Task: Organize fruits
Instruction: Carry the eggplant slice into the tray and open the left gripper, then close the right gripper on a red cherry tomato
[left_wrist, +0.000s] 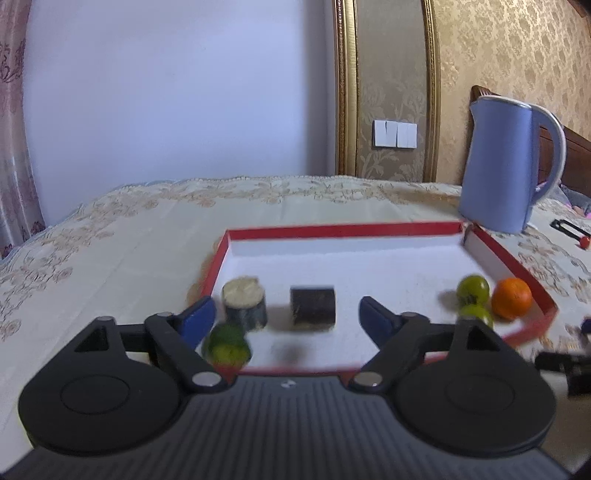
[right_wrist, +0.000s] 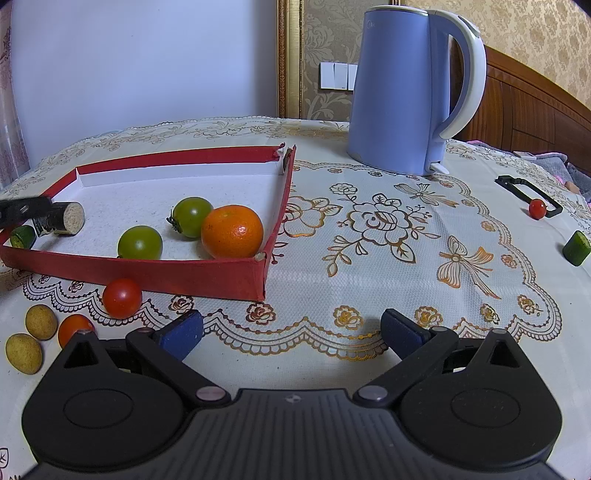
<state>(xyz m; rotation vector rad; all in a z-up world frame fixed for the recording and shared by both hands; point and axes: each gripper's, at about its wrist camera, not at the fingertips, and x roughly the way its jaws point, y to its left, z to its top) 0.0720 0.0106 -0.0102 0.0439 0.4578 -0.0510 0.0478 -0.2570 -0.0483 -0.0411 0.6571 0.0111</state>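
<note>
A red-walled tray (left_wrist: 343, 229) is seen ahead of the left gripper (left_wrist: 288, 317), whose jaws are spread wide and grip nothing. A dark cane piece (left_wrist: 313, 307) lies just beyond them near the tray's front edge. The right gripper (right_wrist: 291, 332) is held wide over bare tablecloth (right_wrist: 406, 240).

Soft, even daylight; one view blurred, one sharp.
Left wrist view smears the red tray (left_wrist: 343, 229) and fruit at 6 o'clock; right wrist view is crisp, shadows faint, fisheye bending edges at 3 and 9 o'clock.
</note>
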